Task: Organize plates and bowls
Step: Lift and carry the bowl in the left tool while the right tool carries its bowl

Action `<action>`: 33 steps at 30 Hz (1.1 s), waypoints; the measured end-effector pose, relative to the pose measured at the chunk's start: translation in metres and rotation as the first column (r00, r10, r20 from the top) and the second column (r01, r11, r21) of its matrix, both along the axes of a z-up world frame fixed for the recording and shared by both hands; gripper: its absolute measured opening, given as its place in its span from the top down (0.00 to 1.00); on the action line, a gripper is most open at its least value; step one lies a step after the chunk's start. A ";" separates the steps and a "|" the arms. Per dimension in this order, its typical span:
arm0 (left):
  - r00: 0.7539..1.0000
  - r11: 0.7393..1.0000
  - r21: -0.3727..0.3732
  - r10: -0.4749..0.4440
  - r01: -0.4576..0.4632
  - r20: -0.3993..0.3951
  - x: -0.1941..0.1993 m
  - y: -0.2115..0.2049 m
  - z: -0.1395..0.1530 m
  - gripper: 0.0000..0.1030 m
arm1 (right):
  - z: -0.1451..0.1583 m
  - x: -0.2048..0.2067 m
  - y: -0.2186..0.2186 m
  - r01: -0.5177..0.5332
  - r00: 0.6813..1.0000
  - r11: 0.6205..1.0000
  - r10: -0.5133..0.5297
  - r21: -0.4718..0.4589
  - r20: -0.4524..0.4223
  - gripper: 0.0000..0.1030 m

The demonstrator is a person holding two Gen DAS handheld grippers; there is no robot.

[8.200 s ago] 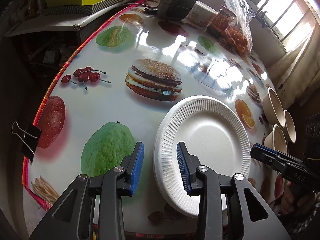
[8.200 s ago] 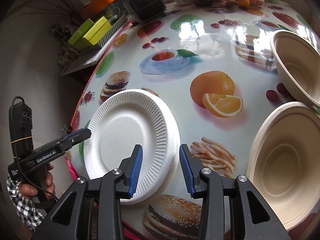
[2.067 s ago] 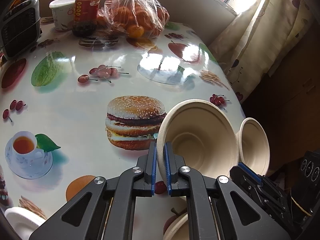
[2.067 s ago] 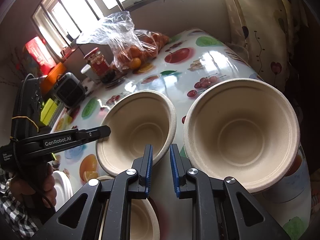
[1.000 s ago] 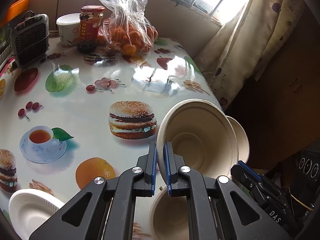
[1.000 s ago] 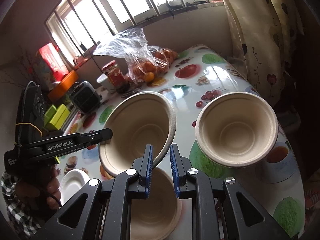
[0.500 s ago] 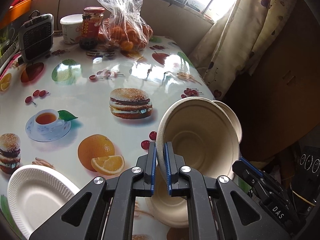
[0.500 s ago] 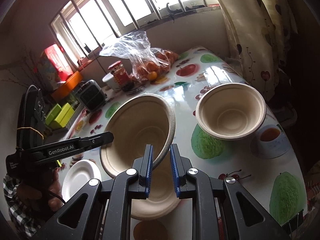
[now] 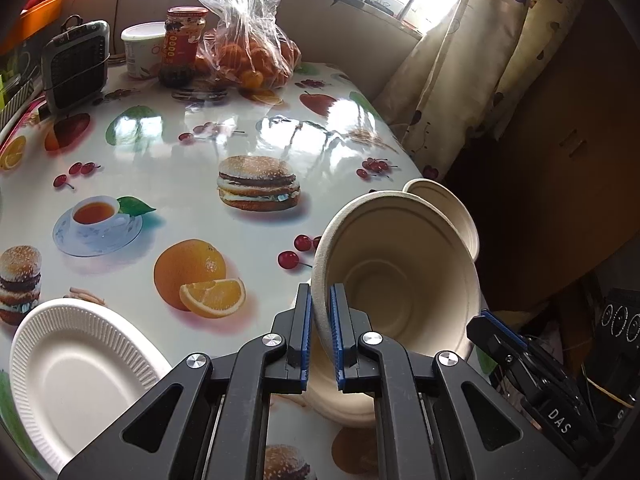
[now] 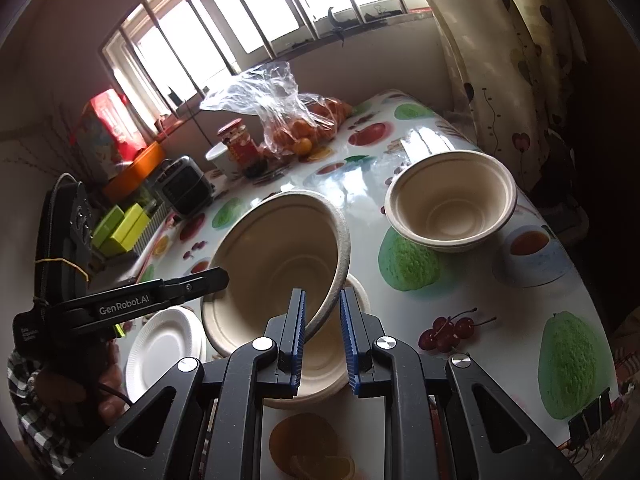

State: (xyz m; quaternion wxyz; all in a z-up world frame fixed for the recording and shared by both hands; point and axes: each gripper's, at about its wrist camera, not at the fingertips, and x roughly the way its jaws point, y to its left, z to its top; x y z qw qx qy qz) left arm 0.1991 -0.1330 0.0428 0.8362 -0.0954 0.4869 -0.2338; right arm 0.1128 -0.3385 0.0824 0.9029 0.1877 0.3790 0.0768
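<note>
Left tongs (image 9: 320, 336) of mine pinch the rim of a tilted beige bowl (image 9: 400, 280), raised over another bowl (image 10: 320, 364) on the table (image 9: 168, 168). Right tongs (image 10: 323, 340) are nearly closed, holding nothing. Only the right view shows the far bowl (image 10: 448, 208) whole; the left view shows the white plate (image 9: 76, 376) large. An orange bag (image 9: 248, 52) sits beyond.

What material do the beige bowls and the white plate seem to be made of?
The held bowl and the bowl on the table look like moulded paper pulp: matte beige, with a slightly grainy rim. The white plate looks like pressed paper, perhaps foam: matte, with a ribbed rim. The left gripper is clamped on the held bowl's rim.
</note>
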 end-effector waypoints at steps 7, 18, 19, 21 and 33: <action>1.000 1.000 0.004 -0.001 0.001 0.005 -0.006 0.000 0.001 0.91 | -0.001 -0.003 0.000 0.000 1.000 1.000 0.000 0.002 0.000 0.83; 1.000 1.000 0.015 -0.002 0.002 -0.005 -0.014 0.001 -0.003 0.91 | -0.006 -0.013 0.004 0.001 1.000 1.000 -0.001 0.005 -0.012 0.83; 1.000 1.000 0.014 -0.002 0.002 -0.008 -0.015 0.002 -0.004 0.91 | -0.007 -0.014 0.004 0.001 1.000 1.000 -0.001 0.005 -0.014 0.83; 1.000 1.000 0.017 -0.003 0.003 -0.011 -0.016 0.002 -0.006 0.91 | -0.008 -0.015 0.004 0.002 1.000 1.000 -0.002 0.006 -0.020 0.83; 0.999 0.999 0.037 -0.004 0.005 -0.042 -0.018 0.004 -0.018 0.91 | -0.020 -0.014 0.008 0.000 0.998 1.000 0.000 0.010 -0.056 0.83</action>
